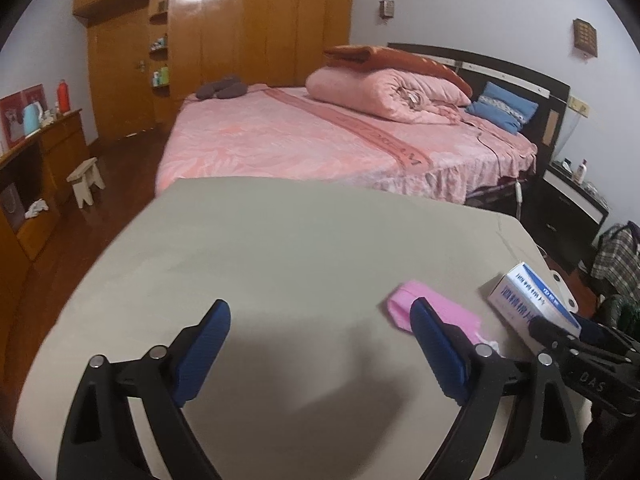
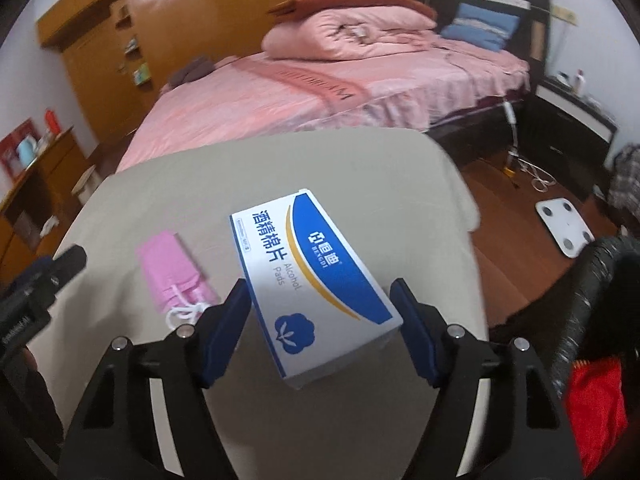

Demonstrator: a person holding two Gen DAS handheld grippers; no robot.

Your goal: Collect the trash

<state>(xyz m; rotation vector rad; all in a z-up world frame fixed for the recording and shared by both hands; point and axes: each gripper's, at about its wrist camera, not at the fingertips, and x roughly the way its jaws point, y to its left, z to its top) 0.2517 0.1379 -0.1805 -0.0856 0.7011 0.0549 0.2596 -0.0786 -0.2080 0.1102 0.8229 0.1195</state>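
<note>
A white and blue alcohol pads box (image 2: 316, 280) lies on the beige table (image 2: 360, 168), between the wide-open fingers of my right gripper (image 2: 320, 300). The fingers stand on either side of the box and are not shut on it. A pink face mask (image 2: 176, 276) with white ear loops lies to the box's left. In the left wrist view my left gripper (image 1: 320, 320) is open and empty above the table (image 1: 260, 248), with the pink mask (image 1: 436, 314) partly behind its right finger and the box (image 1: 528, 300) farther right.
A bed with pink sheets (image 1: 320, 136) stands beyond the table. A wooden wardrobe (image 1: 240, 28) lines the far wall. A black trash bag (image 2: 592, 288) and something red (image 2: 596, 408) are at the table's right. A white scale (image 2: 564, 224) lies on the wooden floor.
</note>
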